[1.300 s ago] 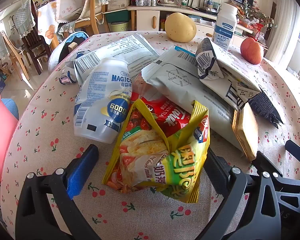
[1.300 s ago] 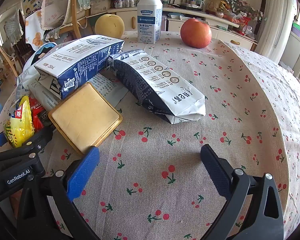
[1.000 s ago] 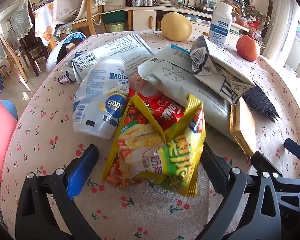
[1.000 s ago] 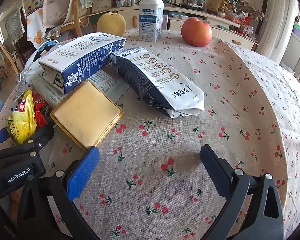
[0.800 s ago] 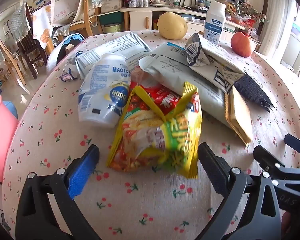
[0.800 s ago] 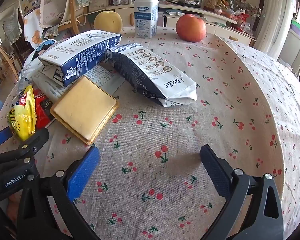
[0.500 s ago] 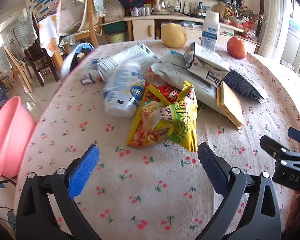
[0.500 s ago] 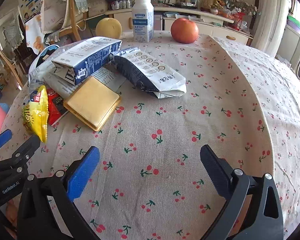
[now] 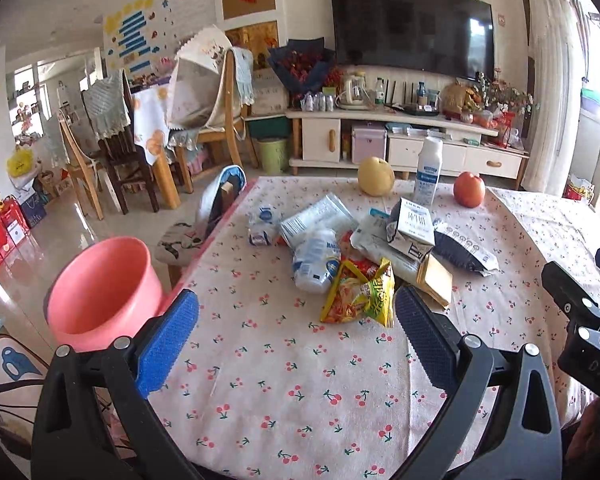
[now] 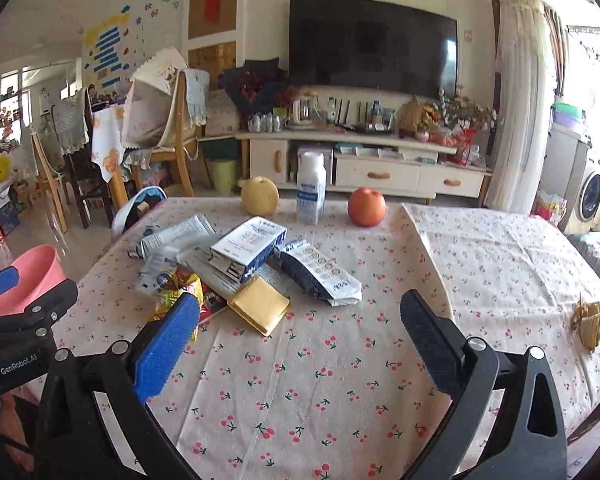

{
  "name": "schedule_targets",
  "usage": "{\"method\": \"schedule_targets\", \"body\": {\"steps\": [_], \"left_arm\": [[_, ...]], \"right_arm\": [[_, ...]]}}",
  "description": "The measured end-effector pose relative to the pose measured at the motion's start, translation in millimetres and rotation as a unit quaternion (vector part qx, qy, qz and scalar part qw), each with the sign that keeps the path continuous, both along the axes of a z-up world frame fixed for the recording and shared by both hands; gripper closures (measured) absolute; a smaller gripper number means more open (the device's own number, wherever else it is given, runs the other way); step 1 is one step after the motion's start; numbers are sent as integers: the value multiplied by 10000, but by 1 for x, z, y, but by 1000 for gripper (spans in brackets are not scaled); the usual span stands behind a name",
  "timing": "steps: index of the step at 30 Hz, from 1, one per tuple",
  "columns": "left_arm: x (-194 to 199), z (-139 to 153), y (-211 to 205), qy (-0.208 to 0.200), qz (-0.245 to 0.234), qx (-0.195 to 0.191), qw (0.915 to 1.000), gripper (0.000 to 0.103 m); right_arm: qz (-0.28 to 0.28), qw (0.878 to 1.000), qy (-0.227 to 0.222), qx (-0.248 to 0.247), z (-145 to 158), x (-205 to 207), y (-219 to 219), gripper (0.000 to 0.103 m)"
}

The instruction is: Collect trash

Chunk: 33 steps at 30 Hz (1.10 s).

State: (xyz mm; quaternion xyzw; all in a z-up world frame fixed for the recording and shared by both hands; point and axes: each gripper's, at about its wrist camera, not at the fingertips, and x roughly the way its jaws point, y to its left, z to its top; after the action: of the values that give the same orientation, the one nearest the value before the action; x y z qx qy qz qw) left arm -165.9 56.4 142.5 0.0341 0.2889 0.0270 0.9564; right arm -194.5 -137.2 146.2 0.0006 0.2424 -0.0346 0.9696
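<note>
A heap of trash lies mid-table: a yellow snack bag point(image 9: 360, 296), a crushed white bottle point(image 9: 315, 264), a blue-and-white carton point(image 9: 411, 229), a dark coffee pouch point(image 10: 318, 276), a tan flat packet point(image 10: 259, 306) and grey wrappers point(image 9: 318, 216). The snack bag also shows in the right wrist view point(image 10: 180, 286). A pink bin point(image 9: 100, 284) stands beside the table's left edge. My left gripper point(image 9: 296, 332) is open and empty, held back from the heap. My right gripper point(image 10: 296, 328) is open and empty over bare cloth.
A pear point(image 10: 259, 201), an upright white bottle point(image 10: 311, 188) and a red apple point(image 10: 366, 201) stand at the far table edge. A crumpled brown scrap point(image 10: 588, 322) lies at the right. Chairs point(image 9: 216, 120) stand to the left, and a TV cabinet point(image 10: 360, 168) behind.
Both grippers have pulled back and risen away from the heap, so the whole table and room show. The snack bag, once between the left jaws, now lies farther ahead. Both stayed open.
</note>
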Motion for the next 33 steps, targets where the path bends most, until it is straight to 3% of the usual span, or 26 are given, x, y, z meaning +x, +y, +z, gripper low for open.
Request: {"method": "schedule_targets", "body": {"steps": [6,11,33], "left_arm": [[-31,38,-2,-560,-22,226,9982,4],[-56,61,-3,-863,-86,183,9961,4],[-88,78,-8,-1180,-228,165,9926,4]], "right_arm": [[-86,9987,-501,-14,27,-35,1,4],[-134,9971,-746,-48,42,-61,1,4],[-166,9909,-1336,-36,71,-111,3,4]]}}
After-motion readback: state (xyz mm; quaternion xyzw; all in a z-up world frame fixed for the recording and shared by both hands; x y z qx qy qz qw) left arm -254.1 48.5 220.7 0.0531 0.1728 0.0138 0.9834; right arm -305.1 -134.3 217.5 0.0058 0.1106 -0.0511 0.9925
